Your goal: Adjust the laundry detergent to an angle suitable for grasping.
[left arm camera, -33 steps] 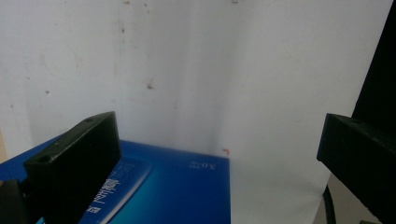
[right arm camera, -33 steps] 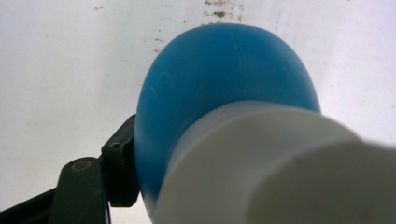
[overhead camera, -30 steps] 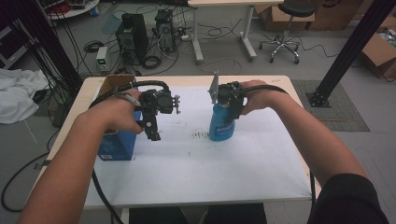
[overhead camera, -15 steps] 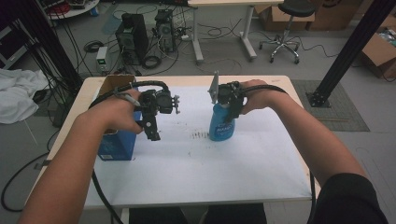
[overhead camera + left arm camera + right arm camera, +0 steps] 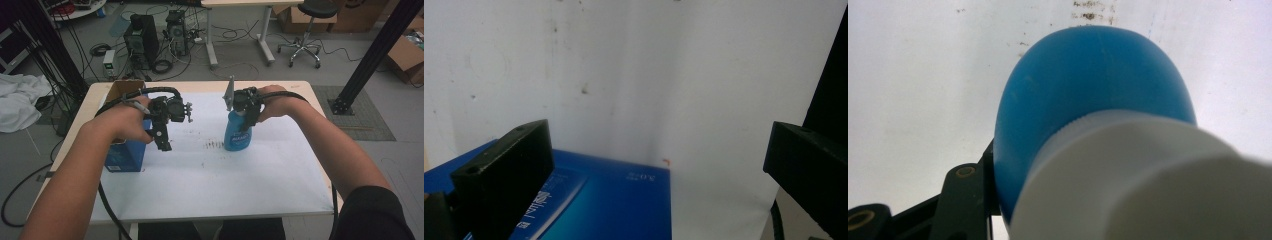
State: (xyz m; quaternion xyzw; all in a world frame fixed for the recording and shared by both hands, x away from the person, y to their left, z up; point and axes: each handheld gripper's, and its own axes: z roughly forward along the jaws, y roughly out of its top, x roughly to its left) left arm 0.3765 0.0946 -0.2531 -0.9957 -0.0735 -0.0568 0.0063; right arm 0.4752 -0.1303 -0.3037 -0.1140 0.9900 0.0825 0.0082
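Centrally, right gripper [image 5: 243,117] jaws just closing, clenched on blue bottle [image 5: 236,134] — left gripper [image 5: 162,136] released beside blue box [image 5: 124,155]

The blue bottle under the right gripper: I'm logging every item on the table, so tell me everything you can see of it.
The blue bottle stands upright on the white table cover, right of the middle. It looks like smooth plastic, with a rounded shoulder, a wide white ribbed cap and a label too small to read. The right gripper comes down on its top, and its jaws have just been closing on the neck, one black jaw against the blue shoulder. Nothing else touches it.
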